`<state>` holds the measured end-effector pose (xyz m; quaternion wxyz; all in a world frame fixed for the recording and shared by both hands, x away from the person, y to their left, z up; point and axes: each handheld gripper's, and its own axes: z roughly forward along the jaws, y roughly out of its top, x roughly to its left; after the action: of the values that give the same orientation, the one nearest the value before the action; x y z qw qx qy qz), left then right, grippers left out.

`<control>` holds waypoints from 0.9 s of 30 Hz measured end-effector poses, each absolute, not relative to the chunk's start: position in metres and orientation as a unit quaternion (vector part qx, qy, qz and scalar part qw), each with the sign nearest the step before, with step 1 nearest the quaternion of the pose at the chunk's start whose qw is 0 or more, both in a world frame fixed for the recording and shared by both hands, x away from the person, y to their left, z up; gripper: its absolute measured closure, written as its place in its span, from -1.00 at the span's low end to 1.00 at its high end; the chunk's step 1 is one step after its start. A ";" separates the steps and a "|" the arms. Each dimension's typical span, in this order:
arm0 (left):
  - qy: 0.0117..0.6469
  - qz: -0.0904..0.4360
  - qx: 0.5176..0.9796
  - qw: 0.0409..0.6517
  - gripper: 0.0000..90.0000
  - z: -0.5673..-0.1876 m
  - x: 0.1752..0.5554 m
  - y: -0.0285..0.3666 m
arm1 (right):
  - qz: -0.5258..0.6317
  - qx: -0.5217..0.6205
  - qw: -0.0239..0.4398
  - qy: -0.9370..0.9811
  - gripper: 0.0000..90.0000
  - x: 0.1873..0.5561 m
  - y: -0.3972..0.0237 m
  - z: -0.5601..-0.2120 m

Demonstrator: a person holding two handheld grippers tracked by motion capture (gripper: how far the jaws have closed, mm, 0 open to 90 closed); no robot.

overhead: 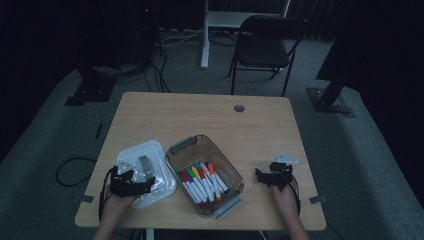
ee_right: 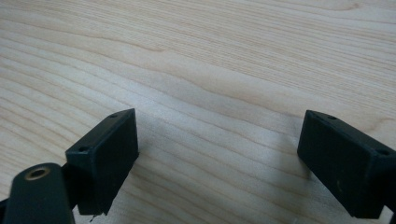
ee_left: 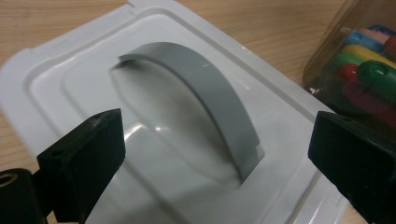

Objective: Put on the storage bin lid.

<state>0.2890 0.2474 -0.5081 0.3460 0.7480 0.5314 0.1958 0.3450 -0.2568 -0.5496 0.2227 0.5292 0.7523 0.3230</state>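
Black claw jaws frame the lid [ee_left: 187,140]: the left claw [overhead: 131,182] hovers wide over its grey arched handle [ee_left: 210,98], gripping nothing. Step in hand looks like reaching for the lid, which lies on the tabletop [overhead: 200,110] just beside the box [overhead: 231,176] of markers [overhead: 202,181]. Next: straddle the handle, then close. Lid is smooth, glossy white plastic. Right claw [overhead: 266,177] rests wide over bare woodgrain.
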 end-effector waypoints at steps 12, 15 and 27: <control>0.537 0.202 0.745 0.341 -0.22 -0.519 0.306 0.236 | 0.323 0.529 0.223 0.752 -0.73 0.345 -0.257 -0.550; 0.539 0.207 0.746 0.332 -0.02 -0.520 0.311 0.233 | 0.323 0.529 0.223 0.752 -0.73 0.345 -0.257 -0.550; 0.528 0.221 0.752 0.328 0.47 -0.517 0.306 0.239 | 0.323 0.529 0.223 0.752 -0.73 0.345 -0.257 -0.550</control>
<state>0.3065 0.2390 -0.5169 0.3279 0.7519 0.5276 0.2207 0.3450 -0.2568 -0.5496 0.2228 0.5292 0.7524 0.3227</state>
